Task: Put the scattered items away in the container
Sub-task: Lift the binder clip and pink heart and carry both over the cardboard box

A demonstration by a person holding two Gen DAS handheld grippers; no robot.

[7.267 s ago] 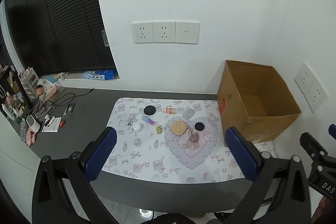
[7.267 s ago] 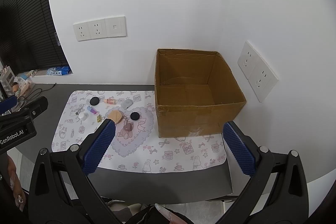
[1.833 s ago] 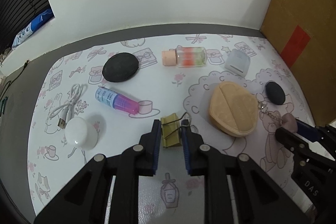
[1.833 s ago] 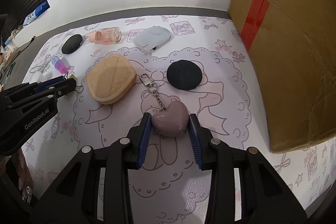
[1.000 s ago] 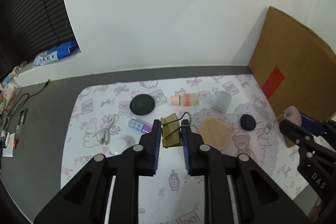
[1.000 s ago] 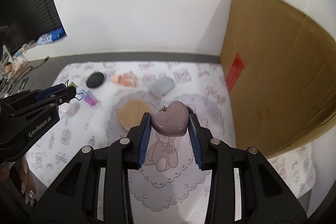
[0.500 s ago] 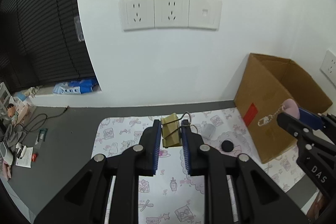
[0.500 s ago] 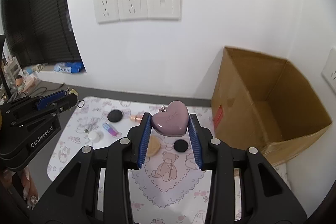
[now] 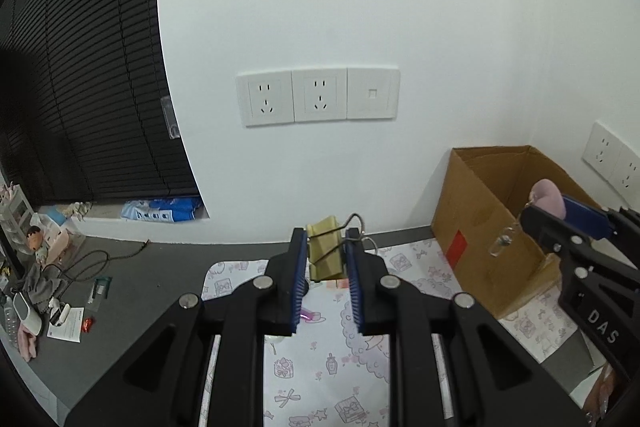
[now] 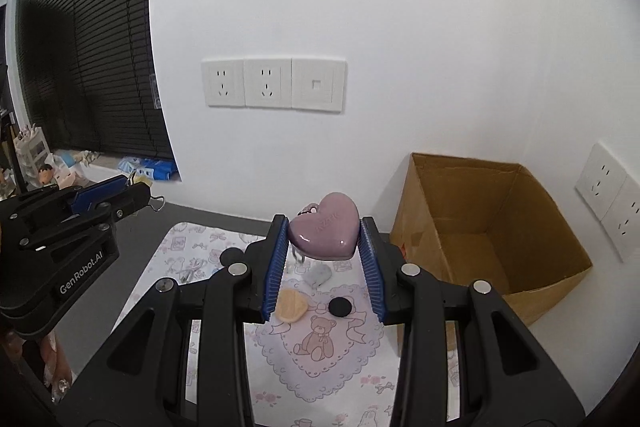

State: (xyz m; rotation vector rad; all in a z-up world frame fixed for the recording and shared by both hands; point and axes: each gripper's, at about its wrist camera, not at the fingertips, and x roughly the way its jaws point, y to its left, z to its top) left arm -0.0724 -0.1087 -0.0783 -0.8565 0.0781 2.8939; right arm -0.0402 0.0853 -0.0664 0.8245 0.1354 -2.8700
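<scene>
The left gripper [image 9: 326,265] was clamped on a yellow binder clip [image 9: 325,250], the right gripper [image 10: 323,245] on a pink heart keychain [image 10: 324,231], both held above the patterned mat [image 10: 320,367]. A tan pouch [image 10: 291,305] and black disc [image 10: 340,305] lay there unsorted. Beyond, the cardboard box [image 10: 480,227] looked empty, so the task seemed barely begun.

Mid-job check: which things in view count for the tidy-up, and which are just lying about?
For the job:
- cardboard box
- pink heart keychain in right gripper
- yellow binder clip in left gripper
- tan pouch, black disc, grey case on the mat

Lying about:
- wall sockets
- blue packet
- left-side floor clutter
</scene>
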